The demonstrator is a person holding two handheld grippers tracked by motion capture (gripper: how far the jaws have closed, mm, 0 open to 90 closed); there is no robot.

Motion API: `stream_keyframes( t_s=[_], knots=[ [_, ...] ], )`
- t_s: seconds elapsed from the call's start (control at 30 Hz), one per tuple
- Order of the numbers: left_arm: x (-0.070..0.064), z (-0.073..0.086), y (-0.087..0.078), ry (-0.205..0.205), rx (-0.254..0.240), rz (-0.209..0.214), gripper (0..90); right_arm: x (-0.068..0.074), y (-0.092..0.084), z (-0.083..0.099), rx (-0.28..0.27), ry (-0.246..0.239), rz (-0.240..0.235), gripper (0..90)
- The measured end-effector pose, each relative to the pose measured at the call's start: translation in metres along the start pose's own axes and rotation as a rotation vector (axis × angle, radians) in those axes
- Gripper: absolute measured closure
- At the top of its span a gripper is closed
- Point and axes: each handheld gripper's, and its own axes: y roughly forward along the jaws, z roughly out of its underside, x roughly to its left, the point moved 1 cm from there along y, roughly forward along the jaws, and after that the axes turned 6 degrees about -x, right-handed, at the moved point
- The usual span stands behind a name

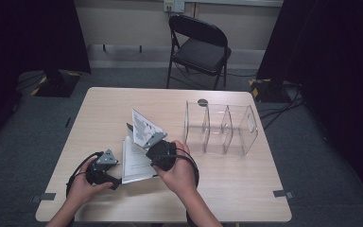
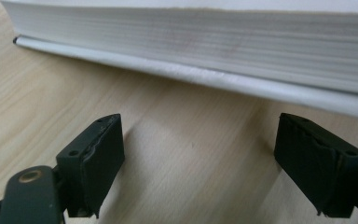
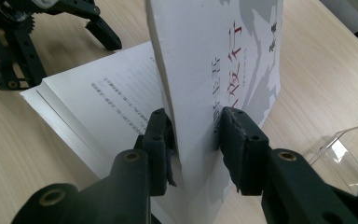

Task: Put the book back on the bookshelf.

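Right gripper (image 3: 193,135): black two-jaw claw, pads pinched tight on the raised white front cover (image 3: 214,70) of the paperback book, lower edge of the cover between the jaws. Cover stands nearly upright, slightly bowed, red and grey printed characters on its outer face. In the high view the same right gripper (image 1: 147,142) sits at the book's right side, cover (image 1: 144,126) lifted up and tilted, grey three-cornered plate on top of the gripper, the person's right hand (image 1: 179,172) wrapped around the body, black cable looping beside it.

Book: white paperback book (image 1: 134,163) lies flat on the light wooden table (image 1: 227,189), near the front-middle, open to a printed first page (image 3: 116,102). Page block thick, edges stacked and visible in the left gripper view (image 2: 214,37), back cover resting on the wood.

Left gripper (image 2: 198,163): black jaws spread wide, nothing between them, bare tabletop in the gap, pointing at the book's page edge, close to it but not touching. In the high view the left gripper (image 1: 116,170) is low on the table just left of the book, held by the left hand (image 1: 82,187).

Further out: clear acrylic divider rack (image 1: 220,127) with several slots stands on the right part of the table, apart from the book. Small dark round disc (image 1: 203,102) just behind it. Black folding chair (image 1: 198,47) beyond the table on grey carpet.
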Motion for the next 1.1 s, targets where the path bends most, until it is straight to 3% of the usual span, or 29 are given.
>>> stream_keyframes(
  t_s=[0.3, 0.5, 0.7, 0.9, 1.1],
  knots=[
    [-0.007, -0.006, 0.007, -0.008, -0.022, -0.031, 15.7, 0.002, -0.003, -0.006, 0.018, -0.008, -0.018, 63.0],
    [-0.008, -0.010, 0.004, 0.030, -0.052, -0.077, 16.2, 0.002, -0.003, -0.008, 0.031, -0.011, -0.022, 62.8],
    [-0.009, -0.013, 0.001, 0.032, -0.051, -0.082, 16.9, 0.004, -0.001, -0.010, 0.043, -0.025, -0.023, 62.6],
    [-0.014, -0.020, -0.005, 0.123, -0.073, -0.093, 21.0, 0.003, -0.003, -0.014, 0.053, -0.043, -0.030, 62.6],
    [-0.020, -0.029, -0.012, 0.161, -0.104, -0.087, 21.2, 0.000, -0.008, -0.020, 0.064, -0.036, -0.034, 62.7]
  ],
)
